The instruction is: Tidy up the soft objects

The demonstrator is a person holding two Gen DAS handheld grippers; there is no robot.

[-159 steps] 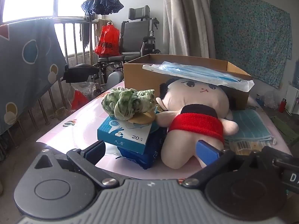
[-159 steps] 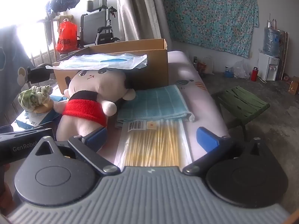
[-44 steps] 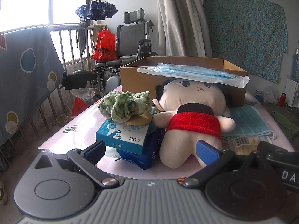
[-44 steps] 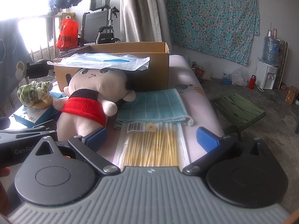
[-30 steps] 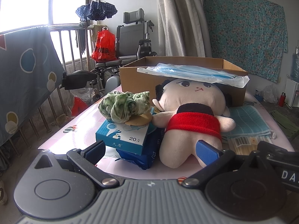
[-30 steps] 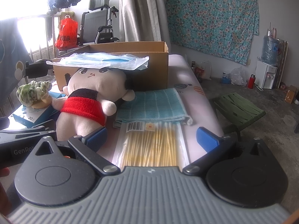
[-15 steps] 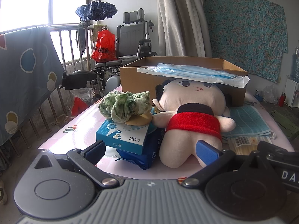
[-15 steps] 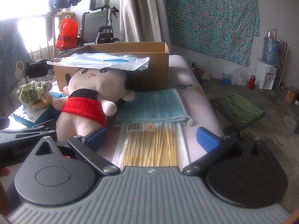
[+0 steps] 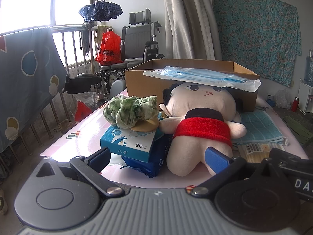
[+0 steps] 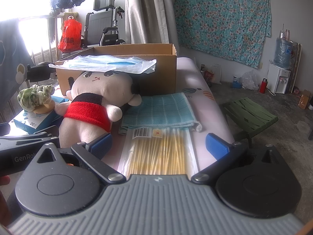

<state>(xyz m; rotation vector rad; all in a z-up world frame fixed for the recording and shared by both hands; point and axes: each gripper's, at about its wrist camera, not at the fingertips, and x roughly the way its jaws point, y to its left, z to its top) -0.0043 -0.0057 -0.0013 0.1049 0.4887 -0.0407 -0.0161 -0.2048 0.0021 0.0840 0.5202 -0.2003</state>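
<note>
Plush doll (image 9: 201,121) lies mid-table on pink table (image 9: 86,137), head against cardboard box (image 9: 142,82) at far edge; blue towel (image 10: 162,109) right, tissue box (image 9: 129,143) left. Left gripper (image 9: 158,156) and right gripper (image 10: 158,145) both spread, empty, at near edge. Open floor right, railing (image 9: 64,45) left.

Your way to the open brown cardboard box (image 9: 187,82) is blocked: the cream plush doll in a red band (image 9: 199,125) lies before it, and a clear packet of blue masks (image 10: 105,63) covers its top.

A cream plush doll (image 9: 199,121) in a red band lies face-up beside a folded teal towel (image 10: 162,109).
</note>
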